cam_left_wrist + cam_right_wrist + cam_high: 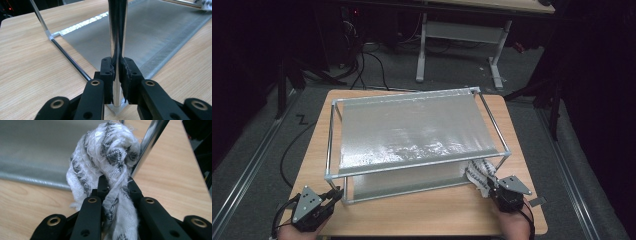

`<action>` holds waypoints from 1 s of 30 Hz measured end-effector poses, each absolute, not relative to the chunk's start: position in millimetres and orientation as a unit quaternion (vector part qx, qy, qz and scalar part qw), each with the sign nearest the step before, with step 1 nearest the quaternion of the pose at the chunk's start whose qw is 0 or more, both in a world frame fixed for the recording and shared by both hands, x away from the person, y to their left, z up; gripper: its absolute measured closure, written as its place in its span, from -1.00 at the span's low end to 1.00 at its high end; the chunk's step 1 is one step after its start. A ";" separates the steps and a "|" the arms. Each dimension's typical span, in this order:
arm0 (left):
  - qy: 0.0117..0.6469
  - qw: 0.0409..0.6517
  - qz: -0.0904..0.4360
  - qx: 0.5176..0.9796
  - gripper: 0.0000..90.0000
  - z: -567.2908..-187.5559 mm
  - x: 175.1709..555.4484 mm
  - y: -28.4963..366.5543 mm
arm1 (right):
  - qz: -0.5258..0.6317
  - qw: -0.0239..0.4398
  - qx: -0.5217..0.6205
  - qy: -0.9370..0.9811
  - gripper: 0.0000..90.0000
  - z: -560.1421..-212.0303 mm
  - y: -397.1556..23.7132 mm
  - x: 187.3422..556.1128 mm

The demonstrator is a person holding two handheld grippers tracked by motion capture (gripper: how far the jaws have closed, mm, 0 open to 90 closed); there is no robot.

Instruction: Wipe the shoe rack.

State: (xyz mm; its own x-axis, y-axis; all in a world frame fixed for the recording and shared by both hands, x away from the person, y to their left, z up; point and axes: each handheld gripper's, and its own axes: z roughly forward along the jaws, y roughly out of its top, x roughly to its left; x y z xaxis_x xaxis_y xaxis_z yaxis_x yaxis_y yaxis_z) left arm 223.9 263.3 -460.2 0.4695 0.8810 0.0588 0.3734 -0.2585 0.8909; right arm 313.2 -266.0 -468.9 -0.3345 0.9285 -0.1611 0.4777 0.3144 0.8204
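High view: left gripper [333,196] clamps the rack post [117,37] (steadying it), right gripper [490,184] pinches the cloth [105,162] for wiping.

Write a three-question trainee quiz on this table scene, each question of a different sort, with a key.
1. True or false: the left gripper is shut on an upright metal post of the rack.
2. What does the right gripper hold?
A. a sponge
B. a white cloth with a black pattern
C. a bottle
3. Fill in: seen from the high view, the cloth sits at the rack's near ______ corner, by a shiny pole.

Key
1. True: both pads press on the post just above its corner foot.
2. B: the bunched cloth is pinched between the jaws.
3. Right.
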 end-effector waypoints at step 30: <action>0.421 0.434 0.292 0.741 0.77 -459.9 224.3 263.5 | 0.384 0.364 0.465 0.710 0.74 -439.6 -269.9 300.3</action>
State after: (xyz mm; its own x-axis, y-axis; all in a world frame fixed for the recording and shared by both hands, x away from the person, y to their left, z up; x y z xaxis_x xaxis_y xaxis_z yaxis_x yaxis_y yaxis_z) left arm 224.3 263.5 -459.9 0.4747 0.8777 0.0662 0.3706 -0.2675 0.8894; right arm 300.3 -269.9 -439.6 -0.3027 0.9395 -0.1602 0.3794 0.2730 0.8840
